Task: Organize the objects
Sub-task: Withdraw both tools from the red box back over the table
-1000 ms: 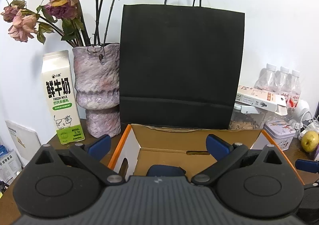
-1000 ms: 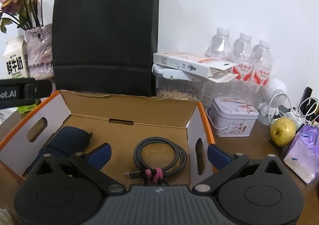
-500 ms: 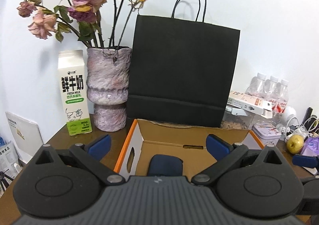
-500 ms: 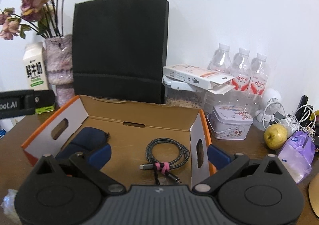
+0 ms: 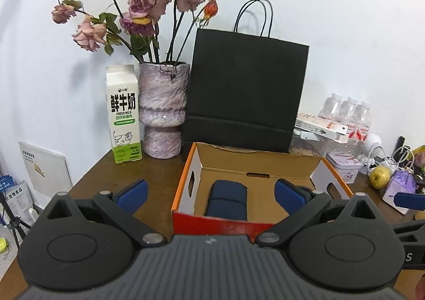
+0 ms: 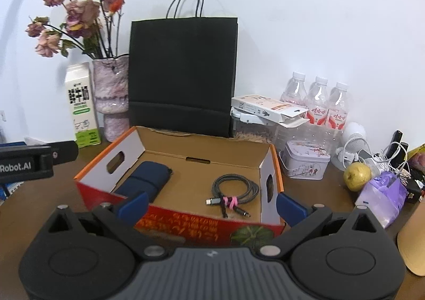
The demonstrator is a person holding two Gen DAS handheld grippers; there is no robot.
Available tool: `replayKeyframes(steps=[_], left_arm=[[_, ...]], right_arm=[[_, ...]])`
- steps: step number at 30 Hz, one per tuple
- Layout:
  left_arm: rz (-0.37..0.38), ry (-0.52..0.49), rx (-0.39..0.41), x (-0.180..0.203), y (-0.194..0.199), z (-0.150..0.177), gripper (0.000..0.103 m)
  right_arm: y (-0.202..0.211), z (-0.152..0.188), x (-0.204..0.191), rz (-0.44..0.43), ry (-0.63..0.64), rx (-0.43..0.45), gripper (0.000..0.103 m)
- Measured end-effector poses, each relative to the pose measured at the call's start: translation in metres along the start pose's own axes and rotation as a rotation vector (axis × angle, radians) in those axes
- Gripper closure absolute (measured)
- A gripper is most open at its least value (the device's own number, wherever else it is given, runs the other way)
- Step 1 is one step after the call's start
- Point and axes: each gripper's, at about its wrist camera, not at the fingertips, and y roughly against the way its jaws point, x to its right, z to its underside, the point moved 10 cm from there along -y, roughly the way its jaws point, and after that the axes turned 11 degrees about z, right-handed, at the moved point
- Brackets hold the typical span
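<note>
Cardboard box (image 6: 202, 146) sits on the table, just ahead of both empty, spread claws. Blue pouch (image 6: 143, 180) lies lengthwise at its left end, nearer the left claw (image 5: 209, 191); coiled cable (image 6: 233, 188) lies at its right end, nearer the right claw (image 6: 211, 203).

The right gripper (image 6: 211, 203) hung wide open before the cardboard box (image 6: 204, 152), which held a navy pouch (image 6: 144, 180) at left and a coiled cable (image 6: 235, 188) at right, apart.
</note>
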Motion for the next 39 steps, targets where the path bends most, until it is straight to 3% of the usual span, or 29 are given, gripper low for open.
replayKeyframes(steps=[21, 39], left_arm=[[0.015, -0.072, -0.032, 0.04, 0.118, 0.066, 0.0], [0.031, -0.082, -0.103, 0.069, 0.183, 0.126, 0.0]], right_arm=[[0.115, 0.065, 0.01, -0.053, 0.005, 0.018, 0.0], [0.193, 0.139, 0.034, -0.067, 0.058, 0.035, 0.0]])
